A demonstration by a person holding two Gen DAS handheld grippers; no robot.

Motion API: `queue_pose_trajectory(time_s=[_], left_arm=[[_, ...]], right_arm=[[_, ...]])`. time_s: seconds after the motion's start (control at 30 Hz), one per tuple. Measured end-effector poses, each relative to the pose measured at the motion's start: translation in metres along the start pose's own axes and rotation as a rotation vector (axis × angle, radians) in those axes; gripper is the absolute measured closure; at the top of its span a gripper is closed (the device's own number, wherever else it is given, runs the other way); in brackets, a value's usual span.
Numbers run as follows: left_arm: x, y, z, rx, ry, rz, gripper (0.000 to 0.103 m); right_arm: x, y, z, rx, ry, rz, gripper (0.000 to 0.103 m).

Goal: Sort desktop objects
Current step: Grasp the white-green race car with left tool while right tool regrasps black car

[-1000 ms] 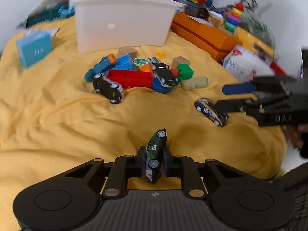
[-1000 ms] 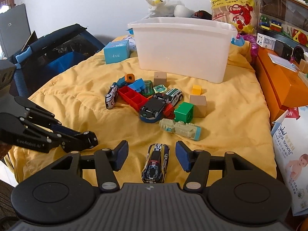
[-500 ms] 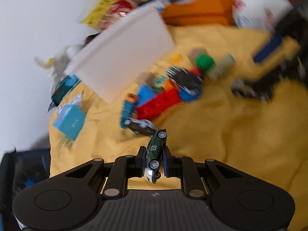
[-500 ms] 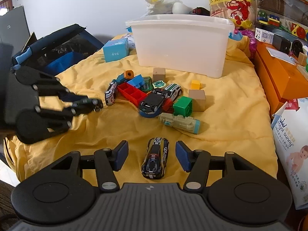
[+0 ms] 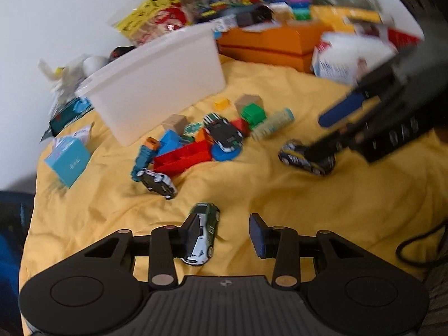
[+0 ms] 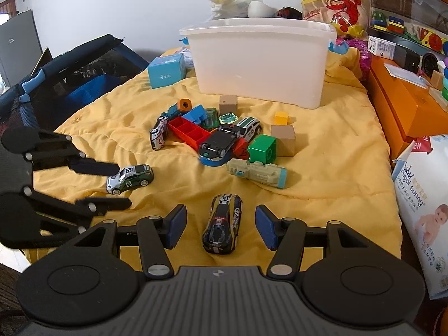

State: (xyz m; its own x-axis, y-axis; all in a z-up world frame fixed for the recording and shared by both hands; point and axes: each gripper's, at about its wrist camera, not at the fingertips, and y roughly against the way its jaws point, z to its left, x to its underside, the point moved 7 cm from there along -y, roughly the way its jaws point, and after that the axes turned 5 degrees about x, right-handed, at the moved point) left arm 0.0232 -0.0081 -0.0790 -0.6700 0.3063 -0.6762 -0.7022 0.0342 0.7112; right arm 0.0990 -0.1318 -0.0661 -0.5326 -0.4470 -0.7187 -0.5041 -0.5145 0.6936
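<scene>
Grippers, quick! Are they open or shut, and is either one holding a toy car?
Left gripper: open, holding nothing; green car lies between its fingers.
Right gripper: open, empty, around the black-and-yellow car.

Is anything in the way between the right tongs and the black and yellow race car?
No. The right tongs are open, and the black and yellow race car sits on the yellow blanket right between the two fingers. Nothing lies between them. The pale toy train is farther ahead, out of the way.
</scene>
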Motion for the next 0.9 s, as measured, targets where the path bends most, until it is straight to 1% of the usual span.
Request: queue_pose_trajectory(time_s=[0.23, 0.33, 0.5, 0.63, 0.83, 0.9], left_arm=[[0.005, -0.001, 0.020, 0.079, 0.175, -0.002, 0.059], [0.009, -0.005, 0.022, 0.100, 0.216, 0.008, 0.058], [0.013, -0.009, 0.023, 0.110, 0.222, 0.022, 0.057], [0.013, -0.010, 0.023, 0.116, 0.212, 0.020, 0.054], [0.011, -0.010, 0.029, 0.106, 0.203, 0.012, 0.054], [0.010, -0.010, 0.034, 0.095, 0.200, 0.007, 0.054]], right_arm=[[0.000, -0.002, 0.004, -0.003, 0.003, 0.010, 0.045], [0.001, -0.005, 0.006, 0.008, 0.006, 0.022, 0.043], [0.004, -0.009, 0.004, 0.037, 0.008, 0.042, 0.043], [0.008, -0.013, 0.002, 0.049, -0.002, 0.067, 0.043], [0.006, -0.019, 0.006, 0.055, 0.018, 0.077, 0.043], [0.005, -0.022, 0.008, 0.064, 0.027, 0.077, 0.045]])
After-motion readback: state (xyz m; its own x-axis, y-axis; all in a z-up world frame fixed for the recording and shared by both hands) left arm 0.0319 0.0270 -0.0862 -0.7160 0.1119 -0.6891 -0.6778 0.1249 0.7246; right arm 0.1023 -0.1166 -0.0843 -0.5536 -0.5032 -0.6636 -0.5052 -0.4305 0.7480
